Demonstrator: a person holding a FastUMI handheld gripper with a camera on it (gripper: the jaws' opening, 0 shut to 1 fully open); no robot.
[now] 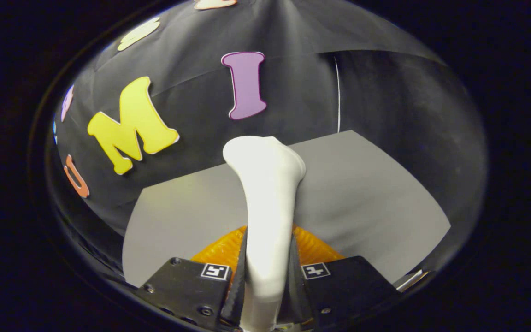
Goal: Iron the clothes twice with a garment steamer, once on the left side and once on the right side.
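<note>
The tongs (265, 276) were seen nearest, closed on the handle of a white garment steamer (268, 203), with one finger pressed against each side of it. The handle was gripped low on its narrow part, likely so that the wider head could be kept free and swung from side to side without slipping.

The steamer's long axis was run straight ahead from between the fingers toward twelve o'clock, and its flared head was carried at the far end, pointed away from the tongs and tipped a little toward one o'clock. The face from which steam would come could not be made out from this angle.

Just behind the handle, at about five and seven o'clock of it, an orange ribbed object (314, 246) was partly seen; what it was could not be told.

Beyond that, a smooth grey sheet (367, 203) was spread flat, reaching out toward three o'clock. Whether it was the clothing to be ironed or a bare worktop cover could not be told. The steamer head was held over its far edge.

Farthest off, the booth's black cloth wall (385, 92) was hung. Neither pass could be judged as done.
</note>
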